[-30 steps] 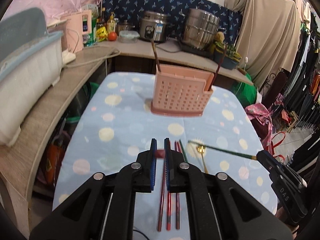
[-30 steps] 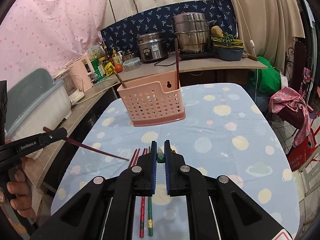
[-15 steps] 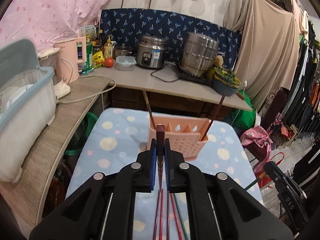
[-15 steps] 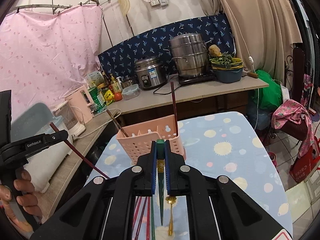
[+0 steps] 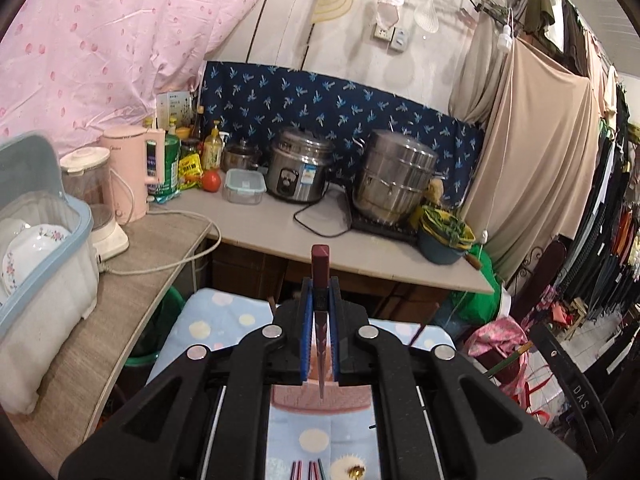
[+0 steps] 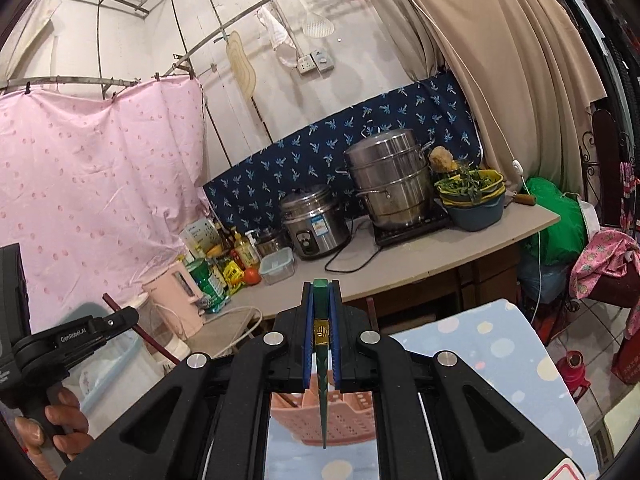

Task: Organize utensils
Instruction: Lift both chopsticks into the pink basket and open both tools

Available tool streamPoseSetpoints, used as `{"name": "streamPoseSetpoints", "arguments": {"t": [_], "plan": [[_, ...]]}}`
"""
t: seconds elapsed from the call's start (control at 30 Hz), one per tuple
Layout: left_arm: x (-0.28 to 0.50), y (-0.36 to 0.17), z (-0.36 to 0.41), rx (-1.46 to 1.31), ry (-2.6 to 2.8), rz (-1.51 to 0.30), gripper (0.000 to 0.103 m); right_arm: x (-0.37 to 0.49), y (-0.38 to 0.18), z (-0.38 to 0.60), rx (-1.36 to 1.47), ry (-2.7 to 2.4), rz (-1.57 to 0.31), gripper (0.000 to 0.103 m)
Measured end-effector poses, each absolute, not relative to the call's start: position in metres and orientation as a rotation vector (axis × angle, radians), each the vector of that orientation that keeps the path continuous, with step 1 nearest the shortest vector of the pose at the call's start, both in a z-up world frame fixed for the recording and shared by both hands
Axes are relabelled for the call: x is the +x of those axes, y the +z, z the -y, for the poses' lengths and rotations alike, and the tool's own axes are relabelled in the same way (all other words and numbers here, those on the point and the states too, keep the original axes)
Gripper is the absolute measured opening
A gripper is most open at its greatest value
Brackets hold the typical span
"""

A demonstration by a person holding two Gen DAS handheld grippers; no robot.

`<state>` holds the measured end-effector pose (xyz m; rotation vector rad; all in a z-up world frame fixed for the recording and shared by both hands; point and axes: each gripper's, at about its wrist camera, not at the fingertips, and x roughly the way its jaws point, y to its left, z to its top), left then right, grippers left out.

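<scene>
Left tongs [image 5: 320,288] clamped on a dark red chopstick [image 5: 320,264], thick square butt poking up past the blue pads, thin tip hanging down toward the pink basket [image 5: 320,398] on the dotted worktop [image 5: 208,320]

Right tongs [image 6: 321,292] clamped on a green chopstick [image 6: 320,344] with a gold band, held the same way: butt up, point down over the basket [image 6: 340,420]

More sticks lie flat on the cloth at the bottom edge of the left view [image 5: 308,470]; a gold-ended utensil [image 5: 354,470] just beside them

Handling, as judged:
- light, stiff, tapered; lacquered finish looks slick, so a stick may pivot or slide between flat pads
- held near the thick end, where the square section gives the pads flat faces; the long free tip will swing with any wrist roll
- not fragile, but thin tips could catch in the basket's holes or dividers; best kept near upright over a compartment before letting go
</scene>
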<state>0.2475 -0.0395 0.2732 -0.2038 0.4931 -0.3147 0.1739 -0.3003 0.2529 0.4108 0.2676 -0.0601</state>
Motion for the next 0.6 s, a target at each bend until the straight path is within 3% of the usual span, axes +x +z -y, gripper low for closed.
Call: {"name": "streamPoseSetpoints", "arguments": {"t": [0.27, 0.6], "plan": [[0.289, 0.268, 0.044, -0.217, -0.29, -0.488, 0.007, 0.223, 0.26, 0.294, 0.387, -0.058, -0.217, 0.007], [0.325, 0.225, 0.046, -0.223, -0.274, -0.579, 0.007, 0.271, 0.201, 0.296, 0.386, -0.079, -0.351, 0.007]]}}
